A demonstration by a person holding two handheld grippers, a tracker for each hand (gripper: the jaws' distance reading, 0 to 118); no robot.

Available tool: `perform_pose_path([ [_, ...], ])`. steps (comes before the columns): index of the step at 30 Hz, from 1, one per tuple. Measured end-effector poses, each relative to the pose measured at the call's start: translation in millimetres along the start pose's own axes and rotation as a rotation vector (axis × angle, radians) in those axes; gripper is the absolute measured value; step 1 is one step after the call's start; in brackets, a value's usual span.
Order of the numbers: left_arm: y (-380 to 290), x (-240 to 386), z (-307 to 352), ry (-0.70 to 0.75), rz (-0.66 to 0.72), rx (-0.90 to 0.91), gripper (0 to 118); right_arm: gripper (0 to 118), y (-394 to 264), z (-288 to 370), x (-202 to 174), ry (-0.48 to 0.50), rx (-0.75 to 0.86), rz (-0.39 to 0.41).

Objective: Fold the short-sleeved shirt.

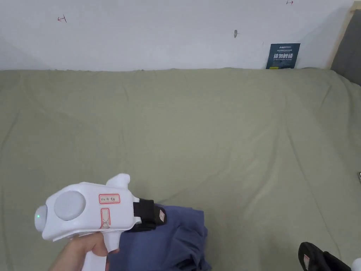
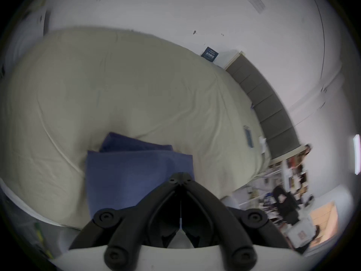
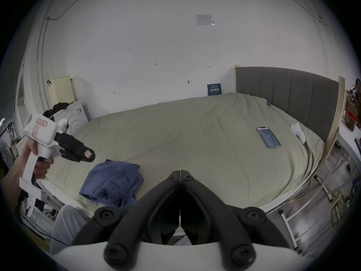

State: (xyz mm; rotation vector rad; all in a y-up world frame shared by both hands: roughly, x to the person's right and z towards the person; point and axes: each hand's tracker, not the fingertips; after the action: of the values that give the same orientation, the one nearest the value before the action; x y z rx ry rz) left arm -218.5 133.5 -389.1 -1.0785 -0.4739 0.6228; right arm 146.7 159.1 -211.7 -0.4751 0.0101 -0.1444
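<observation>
While the blue shirt [image 3: 112, 181] sits bunched up at the near edge of the bed [image 3: 195, 138], the left hand-held gripper [image 3: 91, 155] hangs just above it, jaws clenched on nothing, and the right hand-held gripper [image 3: 180, 172] is clenched empty too.

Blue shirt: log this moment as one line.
shirt: crumpled, near bed edge | left gripper: shut, empty, above shirt | right gripper: shut, empty
</observation>
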Motion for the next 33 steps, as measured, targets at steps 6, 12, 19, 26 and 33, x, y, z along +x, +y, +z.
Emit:
perform_pose_path([
  [6, -34.5, -34.5, -94.0, -0.254, 0.104, -0.137, 0, 0, 0.7, 1.2, -8.7, 0.004, -0.023, 0.038],
  [12, -50.4, -37.3, -111.6, -0.199, 0.120, -0.112, 0, 0, -0.9, -3.1, -8.2, 0.019, -0.054, 0.049],
  [19, -15.1, -12.7, -24.0, -0.035, -0.115, 0.018, 0, 0, 0.8, -47.1, -46.0, 0.231, -0.171, 0.081],
  [26, 2.9, -58.2, 58.1, 0.082, -0.119, 0.115, 0, 0, -0.6, -169.4, -87.5, 0.700, -0.473, -0.179],
  [33, 11.9, -124.9, 61.3, 0.137, -0.045, 0.054, 0, 0, -26.5, -280.1, -52.3, 0.807, -0.751, -0.327],
])
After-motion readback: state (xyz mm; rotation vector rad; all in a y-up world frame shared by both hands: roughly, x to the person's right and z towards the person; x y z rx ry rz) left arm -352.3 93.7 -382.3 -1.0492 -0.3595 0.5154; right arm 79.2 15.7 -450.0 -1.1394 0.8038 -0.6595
